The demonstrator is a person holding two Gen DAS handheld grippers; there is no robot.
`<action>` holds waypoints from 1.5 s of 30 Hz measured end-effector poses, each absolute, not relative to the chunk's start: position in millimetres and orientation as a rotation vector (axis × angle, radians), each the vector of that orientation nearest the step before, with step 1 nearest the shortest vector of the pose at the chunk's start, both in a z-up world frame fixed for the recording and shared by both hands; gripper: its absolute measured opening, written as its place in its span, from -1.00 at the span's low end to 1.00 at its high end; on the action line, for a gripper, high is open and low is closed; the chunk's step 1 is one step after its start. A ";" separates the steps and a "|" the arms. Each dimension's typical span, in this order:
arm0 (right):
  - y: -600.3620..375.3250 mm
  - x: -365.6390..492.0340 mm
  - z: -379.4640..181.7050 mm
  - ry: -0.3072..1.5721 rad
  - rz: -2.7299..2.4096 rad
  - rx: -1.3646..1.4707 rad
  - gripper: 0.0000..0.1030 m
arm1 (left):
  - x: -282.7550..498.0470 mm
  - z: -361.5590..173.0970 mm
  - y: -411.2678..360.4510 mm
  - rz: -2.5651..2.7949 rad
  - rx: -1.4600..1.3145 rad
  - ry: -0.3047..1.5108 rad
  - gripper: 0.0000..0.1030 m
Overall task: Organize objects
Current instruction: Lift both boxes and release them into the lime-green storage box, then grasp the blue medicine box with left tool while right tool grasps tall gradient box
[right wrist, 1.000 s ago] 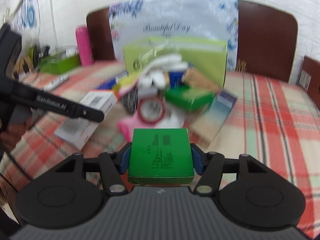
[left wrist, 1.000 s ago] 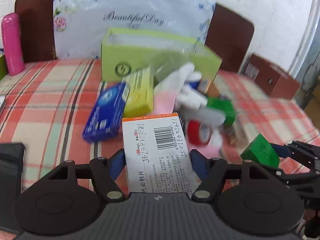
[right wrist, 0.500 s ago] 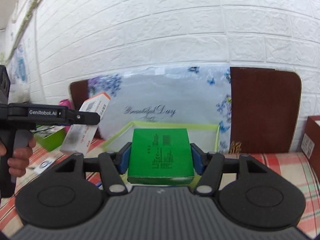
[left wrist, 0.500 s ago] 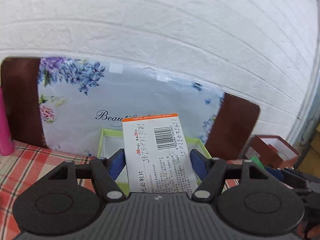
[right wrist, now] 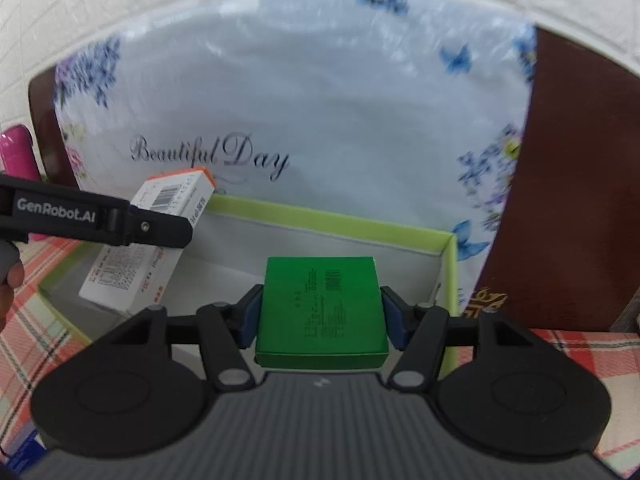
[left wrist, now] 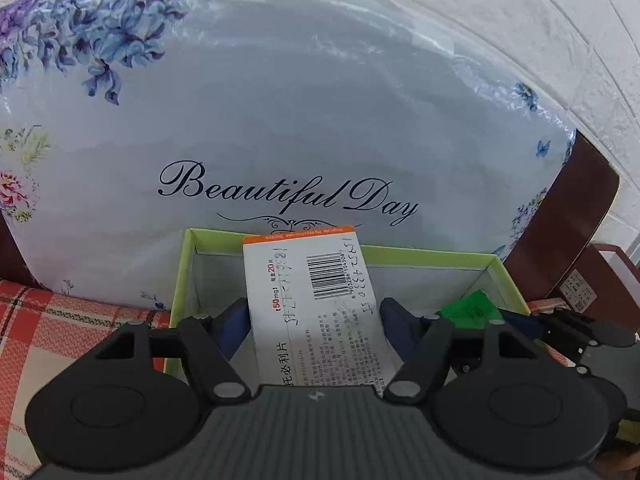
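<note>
My left gripper (left wrist: 314,320) is shut on a white medicine box with an orange edge (left wrist: 316,300) and holds it over the left part of the open lime-green box (left wrist: 432,255). It also shows in the right wrist view (right wrist: 160,232). My right gripper (right wrist: 322,312) is shut on a green box (right wrist: 320,308) and holds it over the right part of the lime-green box (right wrist: 340,222). The green box also shows in the left wrist view (left wrist: 470,312). The inside of the lime-green box looks white and bare where visible.
A floral "Beautiful Day" package (left wrist: 300,120) leans against the white brick wall behind the box. A dark wooden headboard (right wrist: 576,200) stands at the right. A pink bottle (right wrist: 16,152) is at the far left. The surface has a red plaid cloth (left wrist: 48,320).
Both grippers have lifted from the pile of objects and moved forward to the lime-green box, tilting down over its opening. Each still holds its box.
</note>
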State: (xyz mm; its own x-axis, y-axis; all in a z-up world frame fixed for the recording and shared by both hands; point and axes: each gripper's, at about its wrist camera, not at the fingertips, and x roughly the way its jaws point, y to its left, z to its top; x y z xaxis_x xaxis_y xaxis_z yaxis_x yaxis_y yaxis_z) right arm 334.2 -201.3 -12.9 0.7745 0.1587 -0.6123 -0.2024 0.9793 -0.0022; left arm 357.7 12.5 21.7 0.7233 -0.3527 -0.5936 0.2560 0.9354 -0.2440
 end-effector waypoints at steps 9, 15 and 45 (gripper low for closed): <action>-190.0 335.4 -13.6 0.604 0.202 -0.150 0.91 | 354.7 20.1 24.8 -0.325 -0.168 0.680 0.67; -218.9 299.8 37.7 0.493 0.164 -0.052 1.00 | 295.9 67.9 36.6 -0.278 -0.188 0.566 0.67; -239.8 75.8 -55.2 0.648 0.057 0.073 0.71 | 162.1 -49.7 73.1 -0.117 -0.247 0.713 0.68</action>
State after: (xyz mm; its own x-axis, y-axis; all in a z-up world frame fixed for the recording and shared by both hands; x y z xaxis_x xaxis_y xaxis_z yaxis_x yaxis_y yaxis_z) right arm 75.8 -239.8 -55.2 0.7959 0.0755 -0.6007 -0.0299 0.9959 0.0856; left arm 162.1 73.1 -49.7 0.7511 -0.1900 -0.6323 0.0224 0.9645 -0.2632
